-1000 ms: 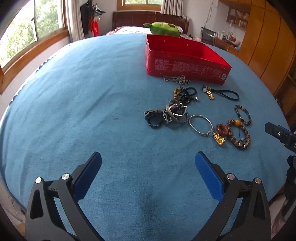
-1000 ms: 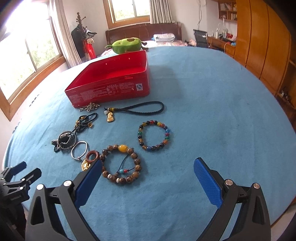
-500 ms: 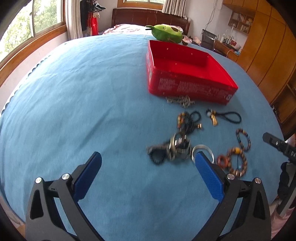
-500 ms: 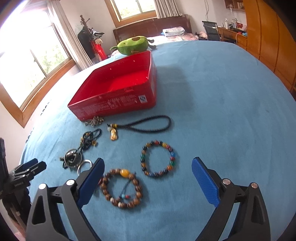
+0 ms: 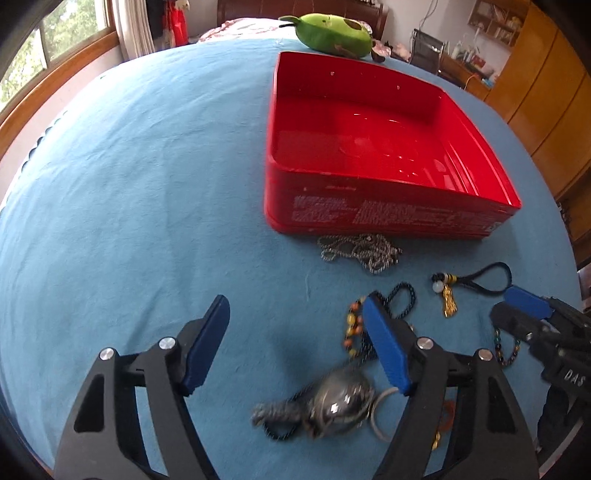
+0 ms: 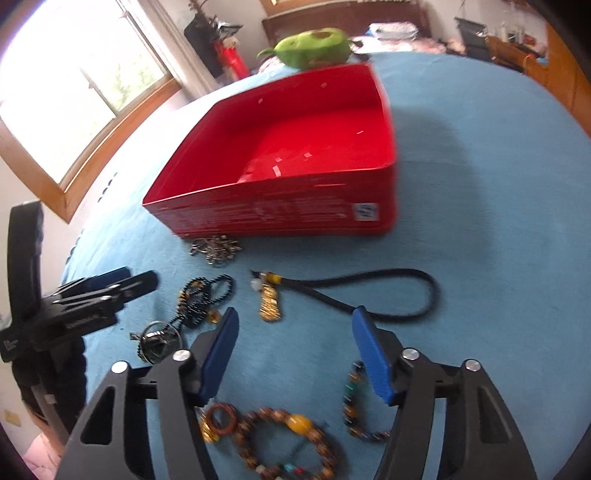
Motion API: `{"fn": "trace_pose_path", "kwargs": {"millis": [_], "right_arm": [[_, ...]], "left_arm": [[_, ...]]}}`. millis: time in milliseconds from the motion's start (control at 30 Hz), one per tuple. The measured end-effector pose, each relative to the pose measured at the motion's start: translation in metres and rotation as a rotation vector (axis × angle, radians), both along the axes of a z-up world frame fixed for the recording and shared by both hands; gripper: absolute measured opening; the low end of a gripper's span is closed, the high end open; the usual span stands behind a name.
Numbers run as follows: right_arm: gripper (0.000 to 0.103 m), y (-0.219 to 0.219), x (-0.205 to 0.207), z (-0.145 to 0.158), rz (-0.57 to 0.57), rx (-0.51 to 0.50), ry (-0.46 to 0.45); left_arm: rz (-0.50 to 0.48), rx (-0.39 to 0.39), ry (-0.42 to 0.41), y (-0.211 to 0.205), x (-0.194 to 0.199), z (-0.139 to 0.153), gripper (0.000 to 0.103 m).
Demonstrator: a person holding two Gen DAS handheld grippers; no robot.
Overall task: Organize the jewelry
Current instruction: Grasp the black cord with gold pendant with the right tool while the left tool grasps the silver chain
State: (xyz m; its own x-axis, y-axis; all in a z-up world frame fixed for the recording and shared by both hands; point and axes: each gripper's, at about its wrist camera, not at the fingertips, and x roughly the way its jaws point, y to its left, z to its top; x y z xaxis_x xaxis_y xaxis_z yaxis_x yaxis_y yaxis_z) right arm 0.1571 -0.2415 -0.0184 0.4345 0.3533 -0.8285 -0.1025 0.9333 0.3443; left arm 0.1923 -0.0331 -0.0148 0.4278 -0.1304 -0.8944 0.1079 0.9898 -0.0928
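An empty red box (image 5: 376, 147) stands on the blue cloth; it also shows in the right wrist view (image 6: 295, 166). Jewelry lies in front of it: a silver chain (image 5: 360, 253), a black cord with a gold charm (image 6: 351, 291), dark beads (image 6: 201, 299), a round metal piece (image 5: 340, 400), a brown bead bracelet (image 6: 288, 443) and a multicolour bracelet (image 6: 356, 406). My left gripper (image 5: 295, 332) is open and empty above the round metal piece. My right gripper (image 6: 293, 339) is open and empty above the bracelets.
A green plush toy (image 5: 332, 26) lies behind the box. Windows are on the left, wooden cabinets (image 5: 546, 92) on the right. The blue cloth (image 5: 129, 184) stretches bare to the left of the box.
Both grippers have moved forward and lower toward the jewelry and the red box. Both have stayed open and empty, and nothing on the cloth has moved.
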Motion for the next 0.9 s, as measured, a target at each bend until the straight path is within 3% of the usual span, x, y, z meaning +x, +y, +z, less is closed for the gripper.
{"fn": "trace_pose_path", "kwargs": {"millis": [200, 300, 367, 433, 633, 733, 900], "right_arm": [[0.04, 0.021, 0.022, -0.02, 0.047, -0.007, 0.071], [0.033, 0.028, 0.027, -0.021, 0.057, -0.04, 0.052], [0.018, 0.033, 0.029, -0.022, 0.07, -0.059, 0.042], [0.011, 0.039, 0.03, -0.024, 0.087, -0.086, 0.022], [0.011, 0.03, 0.027, -0.023, 0.087, -0.065, 0.005], [0.011, 0.011, 0.025, -0.018, 0.033, -0.109, -0.023], [0.011, -0.012, 0.026, -0.021, -0.026, -0.097, -0.022]], "left_arm": [[0.0, -0.011, 0.007, -0.007, 0.018, -0.008, 0.073], [-0.004, -0.018, 0.015, -0.009, 0.023, -0.013, 0.073], [-0.004, -0.025, 0.024, -0.009, 0.025, -0.015, 0.073], [-0.005, -0.034, 0.033, -0.01, 0.027, -0.017, 0.074], [-0.012, -0.062, 0.054, -0.019, 0.033, -0.017, 0.076], [-0.025, -0.068, 0.055, -0.029, 0.036, -0.013, 0.076], [-0.04, -0.058, 0.072, -0.051, 0.045, -0.016, 0.076]]}}
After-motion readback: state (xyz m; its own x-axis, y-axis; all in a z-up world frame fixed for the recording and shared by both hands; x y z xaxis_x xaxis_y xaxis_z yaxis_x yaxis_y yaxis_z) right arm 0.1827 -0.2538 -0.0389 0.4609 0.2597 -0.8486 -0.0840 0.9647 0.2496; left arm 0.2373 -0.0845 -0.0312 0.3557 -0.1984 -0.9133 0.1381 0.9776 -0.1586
